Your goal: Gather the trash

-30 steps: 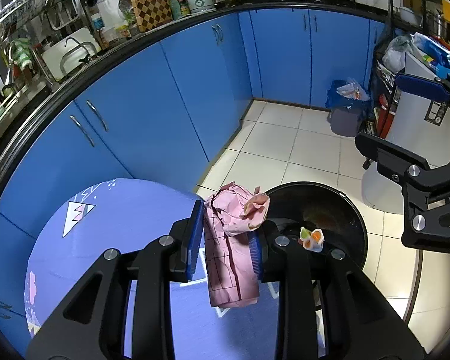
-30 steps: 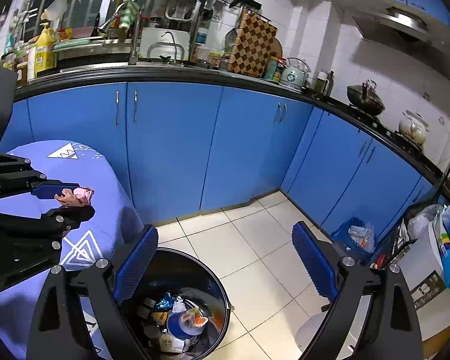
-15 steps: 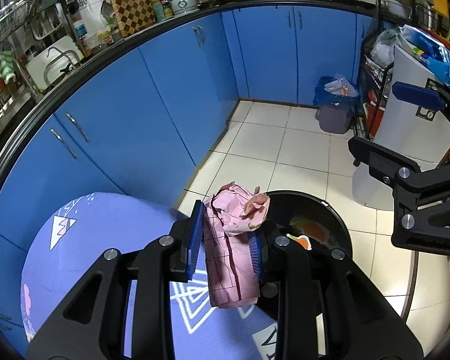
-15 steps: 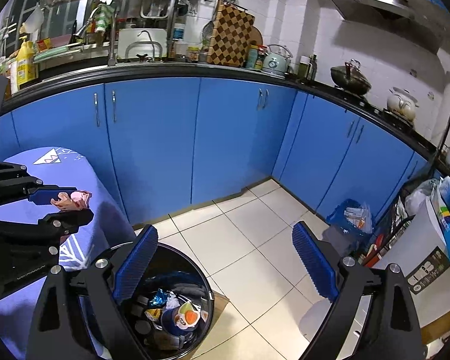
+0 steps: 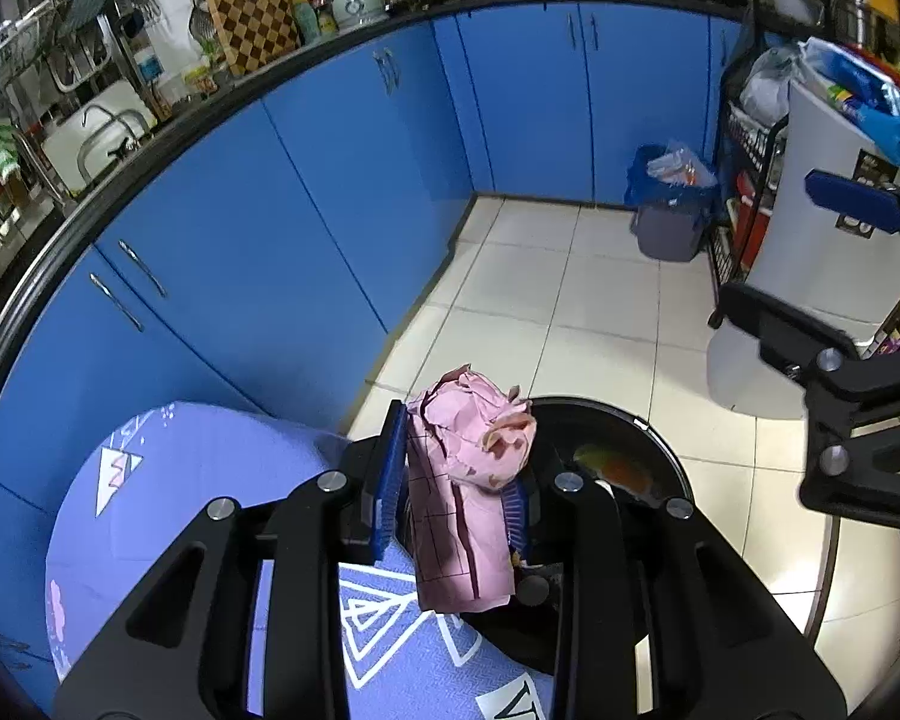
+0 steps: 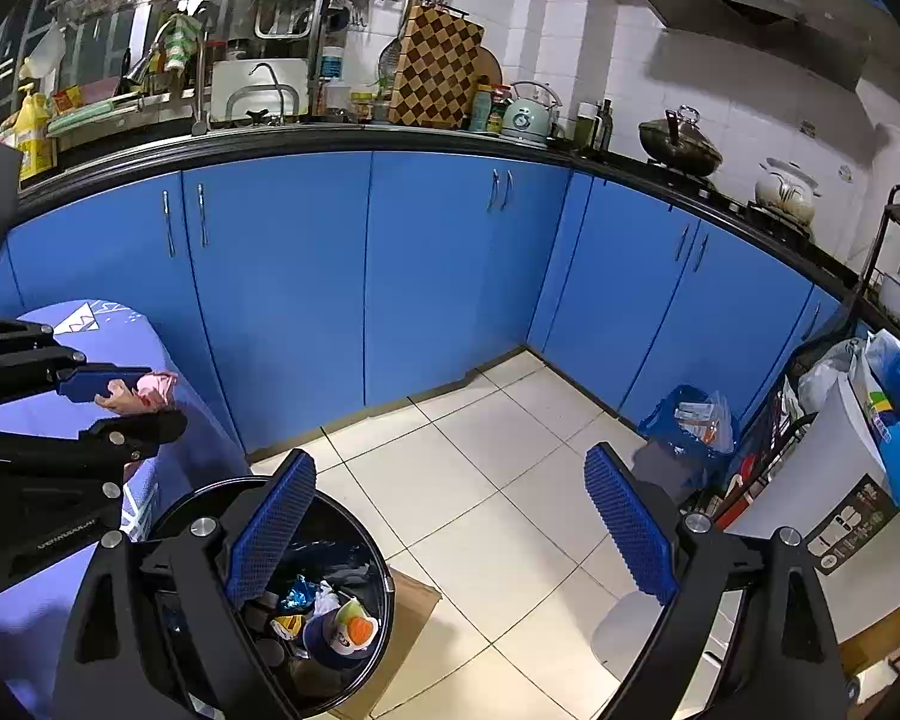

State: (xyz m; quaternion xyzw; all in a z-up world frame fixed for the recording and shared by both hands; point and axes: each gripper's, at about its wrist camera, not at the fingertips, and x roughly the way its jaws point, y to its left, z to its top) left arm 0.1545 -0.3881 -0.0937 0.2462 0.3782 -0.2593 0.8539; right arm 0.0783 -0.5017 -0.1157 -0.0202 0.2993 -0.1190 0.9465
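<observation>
**Pink paper over the bin's edge**

While our left gripper is pointing steeply down, its jaws are opening with the crumpled pink paper between the blue pads; whether they are touching it, we cannot tell. It is hanging over the purple cloth at the rim of the black bin, which our fingers are partly hiding. Trash is lying inside the bin, hard to make out. Our right gripper is standing wide, gripping nothing, above bin and floor tiles. Blue cabinets are curving behind.
</observation>
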